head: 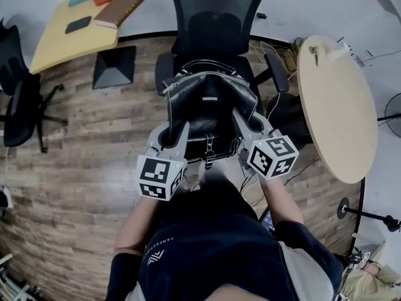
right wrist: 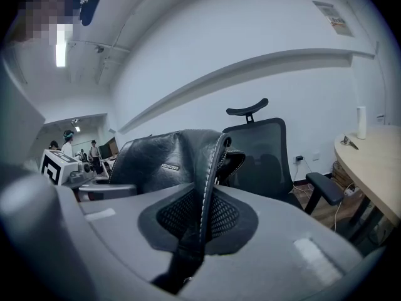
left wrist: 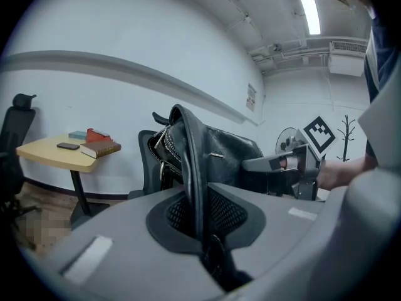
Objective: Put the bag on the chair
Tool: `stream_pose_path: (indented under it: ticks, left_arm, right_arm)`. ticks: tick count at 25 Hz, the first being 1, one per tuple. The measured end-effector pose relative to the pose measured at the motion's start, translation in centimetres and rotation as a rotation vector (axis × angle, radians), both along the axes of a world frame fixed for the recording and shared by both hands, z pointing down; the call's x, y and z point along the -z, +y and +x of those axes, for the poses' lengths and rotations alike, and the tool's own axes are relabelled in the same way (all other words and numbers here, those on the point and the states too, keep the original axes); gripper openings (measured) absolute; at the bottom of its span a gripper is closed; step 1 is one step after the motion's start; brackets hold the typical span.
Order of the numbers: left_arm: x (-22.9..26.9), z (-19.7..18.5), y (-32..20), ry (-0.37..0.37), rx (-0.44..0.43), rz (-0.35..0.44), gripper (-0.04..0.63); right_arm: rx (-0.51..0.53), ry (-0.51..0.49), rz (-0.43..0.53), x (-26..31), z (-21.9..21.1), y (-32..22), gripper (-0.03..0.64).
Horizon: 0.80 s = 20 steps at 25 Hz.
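A black leather bag [head: 210, 102] hangs between my two grippers, just in front of a black mesh office chair [head: 216, 17]. My left gripper [head: 177, 129] is shut on the bag's left edge [left wrist: 191, 168], which runs up between its pads. At the other side my right gripper [head: 241, 121] is shut on the right edge [right wrist: 210, 174]. The bag's lower part covers the chair's seat in the head view. Whether the bag touches the seat I cannot tell. In the right gripper view the chair's backrest [right wrist: 266, 152] and an armrest [right wrist: 326, 184] stand close behind the bag.
A round wooden table [head: 338, 105] stands close on the right, with cables on the floor beside it. At the back left is a yellow table [head: 69, 36] with books and a phone. A second black chair [head: 22, 102] is at far left.
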State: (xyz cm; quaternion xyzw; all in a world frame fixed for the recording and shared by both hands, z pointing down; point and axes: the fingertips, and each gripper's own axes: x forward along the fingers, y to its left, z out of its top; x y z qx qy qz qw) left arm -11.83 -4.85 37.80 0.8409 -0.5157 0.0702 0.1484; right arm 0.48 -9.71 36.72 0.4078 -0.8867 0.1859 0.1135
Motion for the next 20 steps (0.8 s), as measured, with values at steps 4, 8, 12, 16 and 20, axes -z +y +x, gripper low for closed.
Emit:
stream_pose_path:
  ticks: [4, 8, 12, 16, 20]
  left_arm:
    - [-0.8, 0.9, -3.7, 0.013, 0.043, -0.028, 0.049]
    - [-1.5, 2.0, -7.7, 0.026, 0.081, -0.054, 0.049]
    - [-1.9, 2.5, -11.5, 0.026, 0.113, -0.064, 0.049]
    - [-2.4, 2.7, -15.1, 0.022, 0.151, -0.065, 0.049]
    - [-3.3, 2.6, -18.4, 0.013, 0.182, -0.075, 0.051]
  right_arm:
    - [0.038, 0.014, -0.011, -0.7, 0.7, -4.1, 0.028]
    - [0.075, 0.024, -0.028, -1.5, 1.5, -8.7, 0.028]
    - [0.109, 0.029, -0.032, -1.9, 1.9, -13.0, 0.029]
    - [0.138, 0.029, -0.034, -2.4, 1.9, -16.7, 0.029]
    - [0.161, 0.030, -0.036, -3.3, 1.8, -20.3, 0.029]
